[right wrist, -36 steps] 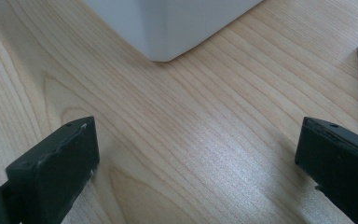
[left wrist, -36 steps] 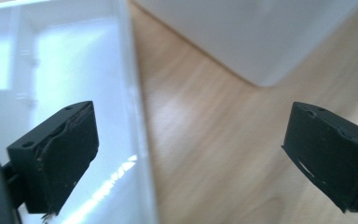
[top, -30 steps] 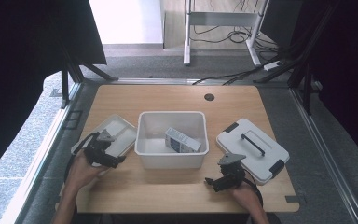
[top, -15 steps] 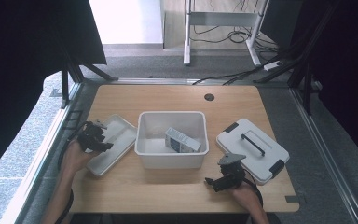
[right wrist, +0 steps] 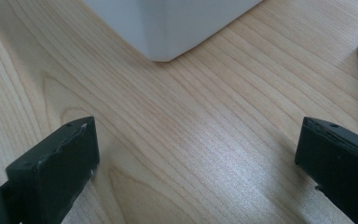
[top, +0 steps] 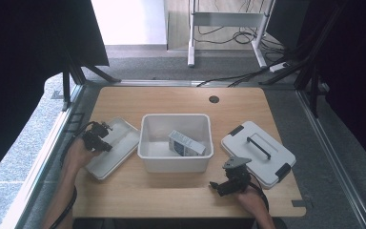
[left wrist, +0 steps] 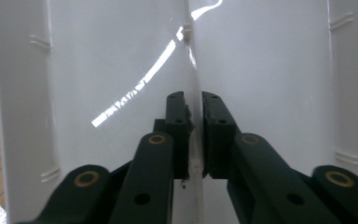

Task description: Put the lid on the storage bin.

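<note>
Gripping the raised middle rib of a shallow white tray [top: 112, 148] at the worktop's [top: 181, 100] nine o'clock edge, the left gripper [top: 101, 138] has just been closing; in the left gripper view its pads [left wrist: 179, 123] pinch that thin white rib [left wrist: 193, 88] between them. By the look of it the tray is seized but not lifted, so the carrying, wherever it is bound, is left to do. One open white bin [top: 175, 143] sits at the centre, a single small box [top: 186, 143] lying tilted inside it. At five o'clock the right gripper [top: 226, 183] hovers low over bare wood, its jaws spread wide and holding nothing, a corner of the bin [right wrist: 168, 28] just ahead of it. One white lid [top: 257, 152] with a dark handle and two dark clips rests at four o'clock, off the bin, just beside that gripper. Count: one tray, one bin, one box, one lid, two grippers.
</note>
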Tool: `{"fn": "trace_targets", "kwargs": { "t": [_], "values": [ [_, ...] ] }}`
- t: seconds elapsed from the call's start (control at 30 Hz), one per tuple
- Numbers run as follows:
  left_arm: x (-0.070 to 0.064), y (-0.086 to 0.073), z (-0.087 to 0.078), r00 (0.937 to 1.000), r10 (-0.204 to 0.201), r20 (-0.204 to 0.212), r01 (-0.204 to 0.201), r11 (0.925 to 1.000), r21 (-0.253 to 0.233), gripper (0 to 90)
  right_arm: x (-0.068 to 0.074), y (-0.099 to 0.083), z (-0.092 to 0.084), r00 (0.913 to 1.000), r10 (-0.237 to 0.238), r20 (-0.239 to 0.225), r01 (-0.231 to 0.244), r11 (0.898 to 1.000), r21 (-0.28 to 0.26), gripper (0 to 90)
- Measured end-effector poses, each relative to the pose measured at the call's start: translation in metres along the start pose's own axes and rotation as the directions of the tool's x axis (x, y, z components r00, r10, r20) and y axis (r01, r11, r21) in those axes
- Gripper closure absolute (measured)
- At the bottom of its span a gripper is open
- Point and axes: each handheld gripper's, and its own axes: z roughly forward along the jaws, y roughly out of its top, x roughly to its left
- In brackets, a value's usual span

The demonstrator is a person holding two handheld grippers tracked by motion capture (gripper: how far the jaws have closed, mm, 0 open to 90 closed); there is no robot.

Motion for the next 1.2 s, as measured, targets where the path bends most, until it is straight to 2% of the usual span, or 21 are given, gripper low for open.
{"fn": "trace_targets", "kwargs": {
  "t": [0.07, 0.1, 0.2, 0.3, 0.5, 0.7, 0.83, 1.0, 1.1, 1.13, 1.2],
  "values": [
    [-0.001, 0.003, 0.0, 1.0, 0.007, -0.006, -0.007, 0.9997, 0.022, 86.9, 0.0, 0.0, 0.0, 1.0, 0.0, 0.0, 0.0, 1.0, 0.0, 0.0],
    [-0.002, 0.004, 0.001, 1.0, -0.004, -0.009, 0.004, 0.9998, 0.021, 87.4, 0.0, 0.0, 0.0, 1.0, 0.0, 0.0, 0.0, 1.0, 0.0, 0.0],
    [-0.001, 0.006, 0.0, 0.9997, 0.014, -0.02, -0.013, 0.9987, 0.05, 89.1, 0.0, 0.0, 0.0, 1.0, 0.0, 0.0, 0.0, 1.0, 0.0, 0.0],
    [0.0, 0.008, -0.001, 0.9997, 0.026, -0.004, -0.026, 0.9977, 0.063, 89.2, 0.0, 0.0, 0.0, 1.0, 0.0, 0.0, 0.0, 1.0, 0.0, 0.0],
    [0.005, 0.01, -0.013, 0.9951, 0.099, 0.006, -0.099, 0.9897, 0.103, 89.3, 0.0, 0.0, 0.0, 1.0, 0.0, 0.0, 0.0, 1.0, 0.0, 0.0],
    [0.01, 0.007, -0.036, 0.9804, 0.195, 0.031, -0.196, 0.9772, 0.081, 89.3, 0.0, 0.0, 0.0, 1.0, 0.0, 0.0, 0.0, 1.0, 0.001, 0.0],
    [0.012, 0.004, -0.051, 0.9649, 0.258, 0.048, -0.261, 0.9633, 0.064, 89.3, 0.0, 0.0, 0.0, 1.0, 0.0, 0.0, 0.0, 1.0, 0.001, 0.0],
    [0.014, -0.003, -0.066, 0.9485, 0.307, 0.08, -0.31, 0.9501, 0.034, 89.2, 0.0, 0.0, 0.0, 1.0, 0.0, 0.001, 0.0, 1.0, 0.001, 0.0],
    [0.016, -0.006, -0.075, 0.9394, 0.334, 0.079, -0.336, 0.9415, 0.024, 89.2, 0.0, 0.0, 0.0, 1.0, 0.0, 0.0, 0.0, 1.0, 0.001, 0.0],
    [0.016, -0.007, -0.079, 0.9333, 0.35, 0.079, -0.353, 0.9353, 0.024, 89.2, 0.0, 0.0, 0.0, 1.0, 0.0, 0.0, 0.0, 1.0, 0.001, 0.0],
    [0.017, -0.009, -0.086, 0.9255, 0.37, 0.079, -0.373, 0.9279, 0.014, 89.2, 0.0, 0.0, 0.0, 1.0, 0.0, 0.0, 0.0, 1.0, 0.001, 0.0]
  ]
}}
